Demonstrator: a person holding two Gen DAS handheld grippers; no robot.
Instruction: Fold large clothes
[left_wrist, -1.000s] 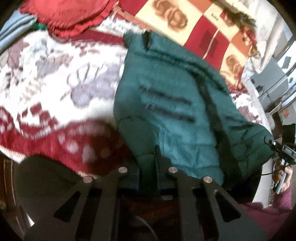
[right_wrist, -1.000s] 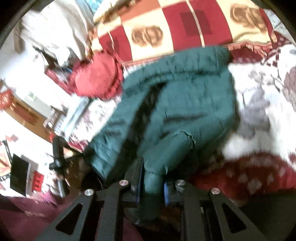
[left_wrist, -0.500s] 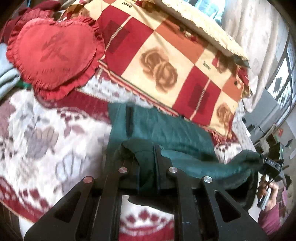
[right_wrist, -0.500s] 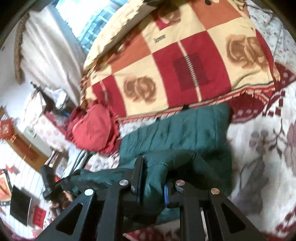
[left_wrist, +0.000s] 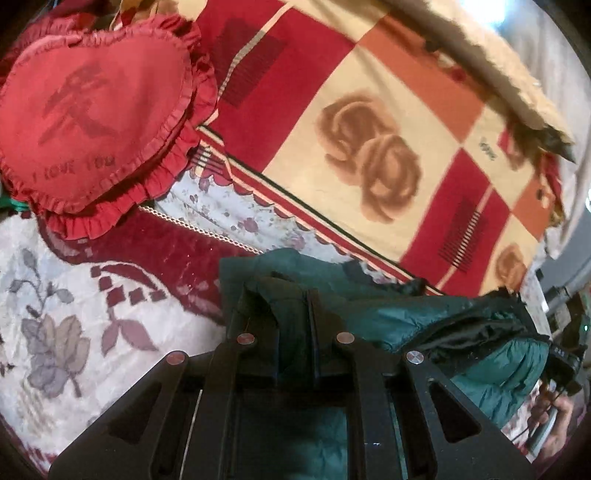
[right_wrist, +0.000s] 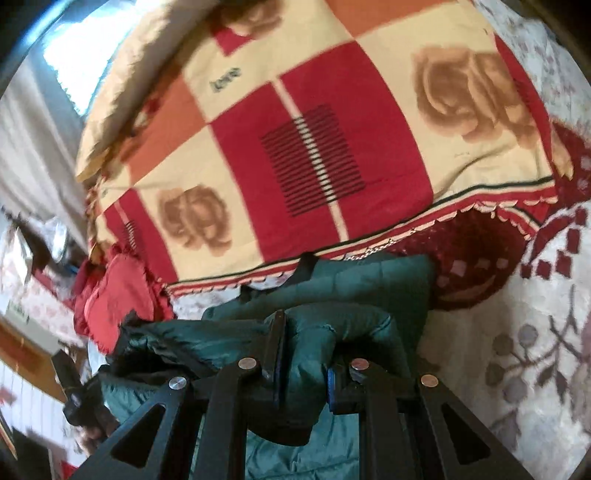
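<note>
A dark green puffer jacket (left_wrist: 399, 317) lies on the bed, its near half lifted and doubled toward the far edge. My left gripper (left_wrist: 291, 306) is shut on a fold of the jacket's hem. My right gripper (right_wrist: 306, 339) is shut on another fold of the same jacket (right_wrist: 362, 284). The stretch of jacket between the two grippers sags, showing its black lining (left_wrist: 469, 332). The far part of the jacket rests flat near the checked blanket.
A red, cream and orange checked blanket (left_wrist: 369, 122) with rose prints covers the far side of the bed. A red heart-shaped ruffled pillow (left_wrist: 88, 118) lies at the left. The floral white and maroon bedspread (left_wrist: 74, 314) spreads around the jacket.
Both grippers have lifted the jacket's near edge and carried it forward over the rest of the jacket toward the checked blanket. The views tilted up from the bedspread.
</note>
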